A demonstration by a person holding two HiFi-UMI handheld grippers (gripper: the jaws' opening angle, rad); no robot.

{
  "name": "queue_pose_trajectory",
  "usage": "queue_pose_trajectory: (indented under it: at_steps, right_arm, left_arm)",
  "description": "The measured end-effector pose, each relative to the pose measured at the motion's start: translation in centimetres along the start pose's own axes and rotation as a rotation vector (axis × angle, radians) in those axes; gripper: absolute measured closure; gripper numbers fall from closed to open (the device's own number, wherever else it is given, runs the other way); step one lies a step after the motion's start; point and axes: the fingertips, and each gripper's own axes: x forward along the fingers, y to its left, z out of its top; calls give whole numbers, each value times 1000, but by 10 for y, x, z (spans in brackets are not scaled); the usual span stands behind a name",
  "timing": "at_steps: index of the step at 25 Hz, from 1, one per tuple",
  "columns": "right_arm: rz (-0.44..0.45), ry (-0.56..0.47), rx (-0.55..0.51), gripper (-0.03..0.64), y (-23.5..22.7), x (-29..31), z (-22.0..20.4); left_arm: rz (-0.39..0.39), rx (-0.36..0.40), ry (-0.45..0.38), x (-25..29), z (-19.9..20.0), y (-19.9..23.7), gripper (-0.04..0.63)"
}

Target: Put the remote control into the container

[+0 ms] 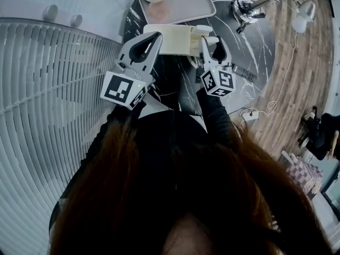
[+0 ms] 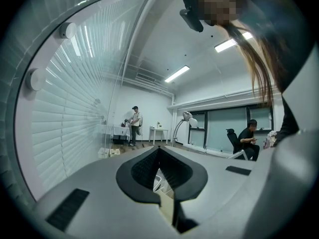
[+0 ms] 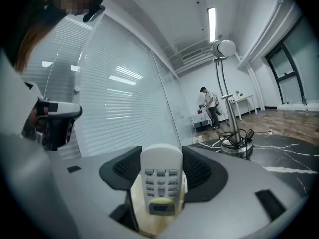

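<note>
White grey-buttoned remote control (image 3: 160, 176) clamped in right gripper (image 3: 160, 159), left gripper (image 2: 159, 156) pinched together, empty, cream plastic container (image 1: 170, 39) at twelve o'clock.

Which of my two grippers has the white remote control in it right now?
The right gripper: its jaws clamp the white push-button remote control, buttons facing its camera. The left gripper has its jaws closed together on nothing.

Left of the jaws of the left gripper (image 2: 159, 151) hang white slatted blinds (image 2: 75, 118); ahead of them are ceiling light strips (image 2: 177, 73), dark windows (image 2: 234, 126) and a white desk (image 2: 159, 129). Ahead and right of the jaws of the right gripper (image 3: 162, 152), a lamp (image 3: 223, 49) stands on the black marble table (image 3: 284, 156), with wooden floor (image 3: 284, 116) beyond.
</note>
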Motion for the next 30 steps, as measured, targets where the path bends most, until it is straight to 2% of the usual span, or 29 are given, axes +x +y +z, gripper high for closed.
queue_pose_trajectory:
  at_steps: [4,9,15,19,23,26,30]
  right_arm:
    - [-18,-83,37,360,-1,7,24]
    - [-48,-107,45,360,-8,16,26]
    - [-65,-77,13,360,-9,18,10]
    - [-63,-39,-97,360,1,21,10]
    - [-94,46,-201,360,5,25,-3]
    - [-122,100,-178,360,-1,24,-18]
    - [-115,102,-150,362,-4,22,-19]
  left_arm:
    - [-3,2,1,0,-1,0,597]
    - [6,8,7,-4,-3,4,597]
    - [11,8,16,-7,-4,6,597]
    - [13,2,16,-5,-3,8,597]
    - [4,-4,12,-3,-5,8,597]
    - [-3,-9,10,-1,-4,6,597]
    - [-13,-9,7,3,-3,5,597]
